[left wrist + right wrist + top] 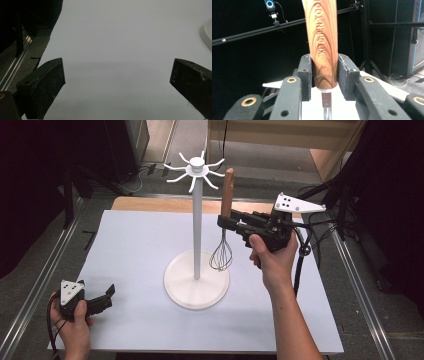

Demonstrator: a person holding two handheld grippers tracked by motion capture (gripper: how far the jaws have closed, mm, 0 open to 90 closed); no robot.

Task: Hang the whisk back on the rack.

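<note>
A whisk (222, 254) with a wooden handle (228, 191) hangs upright above the table, wire head down, just right of the white rack's pole (197, 225). My right gripper (226, 221) is shut on the handle's lower end; in the right gripper view both black pads clamp the wooden handle (323, 45), which is stamped with lettering. The rack's hooked crown (196, 168) stands above and left of the handle's top. My left gripper (107, 296) rests low at the table's front left corner, open, its jaws wide apart over bare white tabletop (120, 50).
The rack's round white base (196, 280) sits mid-table, its rim at the right edge of the left gripper view (207, 35). The white table top (135, 250) has metal rails along both sides. Dark stands and cables surround the table.
</note>
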